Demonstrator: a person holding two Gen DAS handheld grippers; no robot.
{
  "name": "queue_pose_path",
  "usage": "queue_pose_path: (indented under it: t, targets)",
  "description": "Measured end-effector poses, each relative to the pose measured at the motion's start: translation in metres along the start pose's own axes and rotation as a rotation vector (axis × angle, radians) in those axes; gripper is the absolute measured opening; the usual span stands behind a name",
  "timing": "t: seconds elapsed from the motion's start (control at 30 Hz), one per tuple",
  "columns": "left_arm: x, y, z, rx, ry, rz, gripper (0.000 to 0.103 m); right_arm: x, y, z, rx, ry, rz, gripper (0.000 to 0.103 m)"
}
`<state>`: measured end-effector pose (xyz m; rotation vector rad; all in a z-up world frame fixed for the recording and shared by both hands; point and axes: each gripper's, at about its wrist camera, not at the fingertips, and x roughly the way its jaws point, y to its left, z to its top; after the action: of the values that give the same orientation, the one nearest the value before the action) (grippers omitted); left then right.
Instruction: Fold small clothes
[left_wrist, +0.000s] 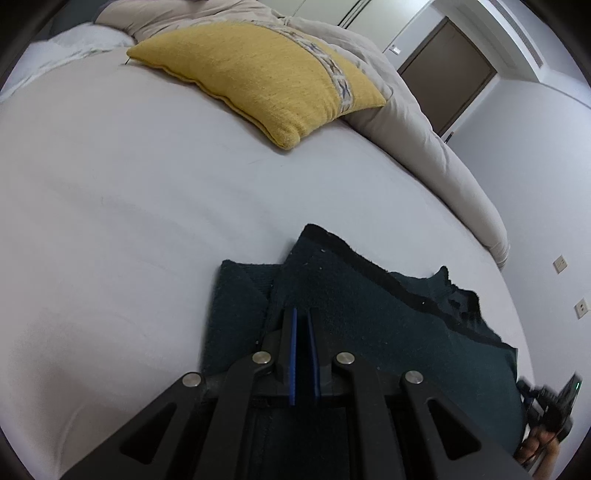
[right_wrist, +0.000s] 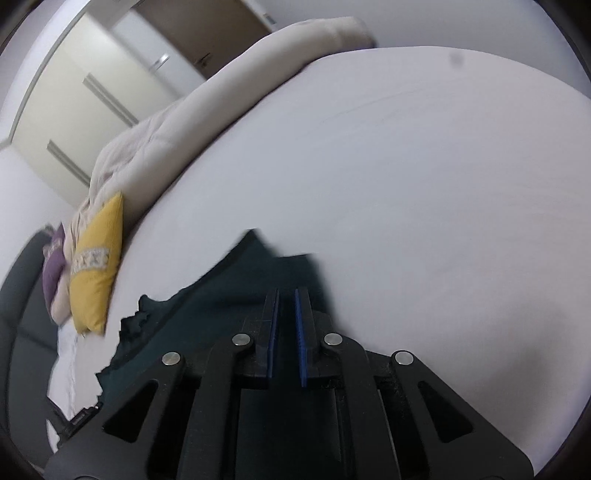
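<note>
L gripper (left_wrist: 303, 314) clamped on dark garment (left_wrist: 369, 314) | R gripper (right_wrist: 286, 295) clamped on same | cloth lifted off white bed (left_wrist: 129, 221) | yellow pillow (left_wrist: 258, 74) nr far edge

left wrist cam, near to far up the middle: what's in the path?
left gripper → dark green garment → white bed sheet → yellow pillow → beige duvet
</note>
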<state>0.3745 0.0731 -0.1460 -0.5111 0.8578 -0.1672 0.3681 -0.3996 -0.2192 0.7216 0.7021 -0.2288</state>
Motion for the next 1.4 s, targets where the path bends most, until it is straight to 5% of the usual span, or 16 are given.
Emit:
queue_pose_path:
  t: [0.03,0.17,0.23,0.47,0.53,0.6,0.67,0.9,1.07,1.4]
  targets:
    - [-0.002,0.001,0.001,-0.019,0.010,-0.007,0.010,-0.014,-0.007,-0.004,-0.009,-0.009,-0.091,0.022]
    - [-0.034,-0.010,-0.007,0.009,0.041,0.025,0.018,-0.057,-0.029,-0.024,-0.030,0.004,-0.084,0.029]
    - [-0.061,-0.018,-0.018,0.026,0.008,0.021,0.039,-0.083,-0.039,-0.033,-0.023,0.014,-0.042,0.044]
    - [-0.108,-0.065,-0.066,0.181,-0.018,-0.015,0.044,-0.141,-0.009,-0.060,-0.249,0.062,0.155,0.047]
    - [-0.097,-0.070,-0.076,0.203,0.036,-0.004,0.047,-0.135,-0.012,-0.063,-0.226,0.121,0.183,0.060]
    - [-0.082,-0.062,-0.084,0.182,0.089,0.040,0.046,-0.118,-0.032,-0.068,-0.156,0.186,0.100,0.055]
    - [-0.083,-0.054,-0.090,0.167,0.093,0.039,0.045,-0.128,-0.053,-0.070,-0.097,0.176,0.124,0.044]
    - [-0.100,-0.086,-0.086,0.206,0.045,-0.014,0.050,-0.185,-0.082,-0.041,-0.064,0.043,0.113,0.058]
    - [-0.071,-0.122,-0.082,0.251,0.056,-0.055,0.053,-0.158,-0.069,-0.013,-0.085,0.108,0.132,0.059]
    - [-0.018,-0.125,-0.095,0.328,0.122,0.020,0.052,-0.074,-0.076,0.000,0.073,0.212,0.184,0.059]
